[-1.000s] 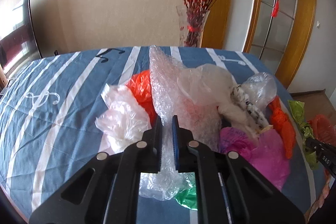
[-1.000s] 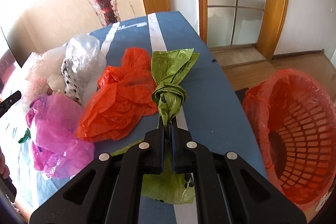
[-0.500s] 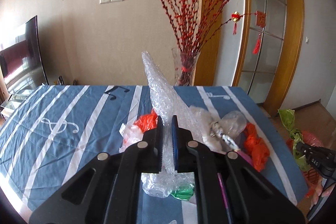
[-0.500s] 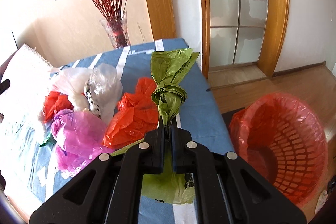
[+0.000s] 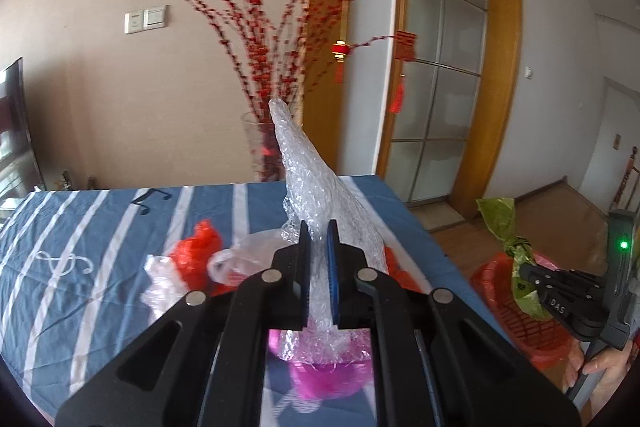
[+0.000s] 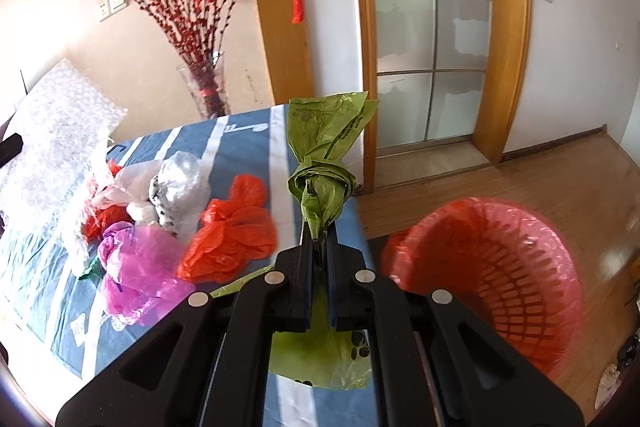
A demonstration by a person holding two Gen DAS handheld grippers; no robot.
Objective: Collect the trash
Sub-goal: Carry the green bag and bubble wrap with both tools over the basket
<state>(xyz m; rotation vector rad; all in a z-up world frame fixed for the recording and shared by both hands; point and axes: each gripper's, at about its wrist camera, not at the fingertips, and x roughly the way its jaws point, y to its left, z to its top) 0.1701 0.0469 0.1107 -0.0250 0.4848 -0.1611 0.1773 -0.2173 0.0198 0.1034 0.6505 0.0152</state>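
the bubble wrap point(image 5: 320, 195) is clear plastic, blistered and shiny, catching glints along its crumpled folds. the green bag point(image 6: 324, 155) is thin matt film, creased and twisted at the neck, with dark print on it. the orange bag point(image 6: 232, 231) and the pink bag point(image 6: 136, 267) are glossy, translucent film, heavily wrinkled. the basket point(image 6: 516, 267) is rigid red plastic with a slotted wall, lined with thin pinkish film. the surface point(image 5: 80, 227) wears woven cloth, blue with white stripes, matt and lightly rumpled. the fingers point(image 5: 302, 267) are matt black plastic with round bright metal pins. the floor point(image 6: 520, 171) is polished wood, reflecting light. the vase point(image 6: 206, 87) is clear glass.
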